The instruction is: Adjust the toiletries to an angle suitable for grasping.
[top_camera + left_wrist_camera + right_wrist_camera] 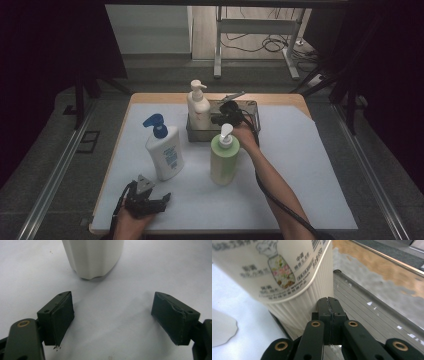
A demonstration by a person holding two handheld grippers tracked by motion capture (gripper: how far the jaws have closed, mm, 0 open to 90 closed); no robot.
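A cream pump bottle stands upright at the left end of a grey metal tray. My right gripper sits inside that tray just right of the bottle. In the right gripper view its jaws are pressed together with nothing between them, tips close beside the ribbed cream bottle on the tray floor. Near the front left edge, my left gripper rests low on the white mat. It stands open and empty, pointing at the base of a white bottle.
A white bottle with a blue pump stands left of centre. A green bottle with a white pump stands in front of the tray, just left of my right forearm. The white mat covers the wooden table.
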